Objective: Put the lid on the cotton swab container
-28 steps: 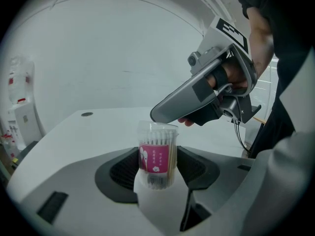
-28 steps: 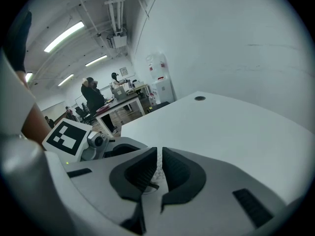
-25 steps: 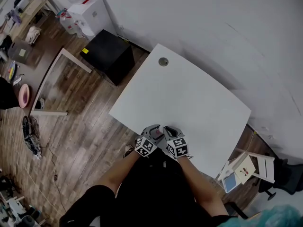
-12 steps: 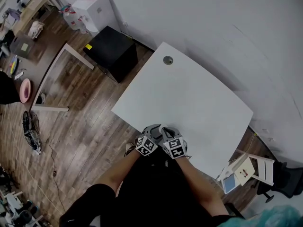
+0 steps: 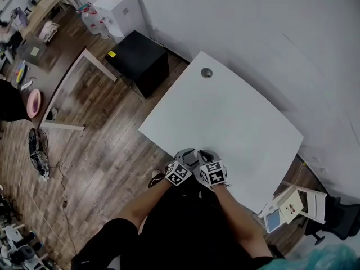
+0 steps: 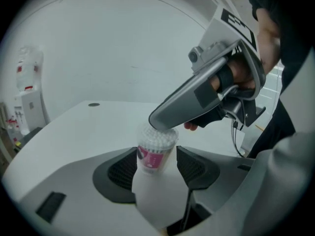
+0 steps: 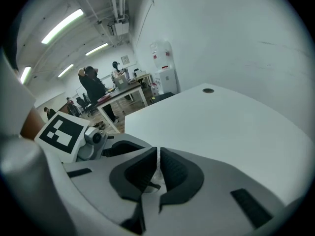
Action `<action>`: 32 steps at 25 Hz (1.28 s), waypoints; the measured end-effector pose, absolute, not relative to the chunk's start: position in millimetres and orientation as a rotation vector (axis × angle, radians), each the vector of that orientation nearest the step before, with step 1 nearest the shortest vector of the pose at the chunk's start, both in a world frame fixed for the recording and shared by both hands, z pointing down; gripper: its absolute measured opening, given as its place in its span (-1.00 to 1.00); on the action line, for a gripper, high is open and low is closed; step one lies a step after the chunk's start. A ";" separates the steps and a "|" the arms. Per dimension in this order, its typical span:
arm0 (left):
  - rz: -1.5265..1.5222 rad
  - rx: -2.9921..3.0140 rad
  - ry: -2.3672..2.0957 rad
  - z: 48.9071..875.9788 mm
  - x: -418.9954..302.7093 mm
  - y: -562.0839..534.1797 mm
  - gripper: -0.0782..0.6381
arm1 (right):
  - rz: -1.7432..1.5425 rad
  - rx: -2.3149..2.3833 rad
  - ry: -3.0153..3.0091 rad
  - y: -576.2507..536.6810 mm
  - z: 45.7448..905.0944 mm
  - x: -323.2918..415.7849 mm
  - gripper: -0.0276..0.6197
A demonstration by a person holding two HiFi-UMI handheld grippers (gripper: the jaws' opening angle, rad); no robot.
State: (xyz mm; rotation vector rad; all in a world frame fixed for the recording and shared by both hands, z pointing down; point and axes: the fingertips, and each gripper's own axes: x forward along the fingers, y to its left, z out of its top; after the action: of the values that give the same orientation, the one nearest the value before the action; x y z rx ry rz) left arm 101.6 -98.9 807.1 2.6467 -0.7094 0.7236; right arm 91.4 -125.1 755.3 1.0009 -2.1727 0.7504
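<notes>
In the left gripper view, the cotton swab container [image 6: 155, 149], a clear tub with a pink label and swab tips showing at its top, stands upright between the jaws of my left gripper [image 6: 156, 162], which is shut on it. The tip of my right gripper [image 6: 165, 120] rests on the container's mouth. In the right gripper view, my right gripper [image 7: 158, 170] is almost shut on a thin clear piece [image 7: 157, 177], seemingly the lid's edge. In the head view, the left gripper [image 5: 181, 169] and the right gripper [image 5: 209, 171] meet at the near edge of the white table [image 5: 236, 117].
The table has a round grommet hole [image 5: 206, 72] at its far corner. A black cabinet [image 5: 138, 61] stands left of it on the wooden floor, and a small white stool [image 5: 292, 202] stands off the right corner. People stand at desks [image 7: 96, 90] far behind.
The two grippers have drawn slightly closer together at the table's near edge. The white bit that showed between them a second ago is now covered.
</notes>
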 end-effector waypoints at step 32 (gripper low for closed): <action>0.320 2.630 -0.625 601.8 -37.6 -3.3 -0.74 | 0.697 1.988 -2.194 4.9 574.2 18.9 -0.57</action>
State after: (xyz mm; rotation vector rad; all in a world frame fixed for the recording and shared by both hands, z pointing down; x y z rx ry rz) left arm -37.6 -3.3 601.8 2.6305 -0.6248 0.3202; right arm 18.9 4.9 574.2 1.9884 -2.1945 0.6968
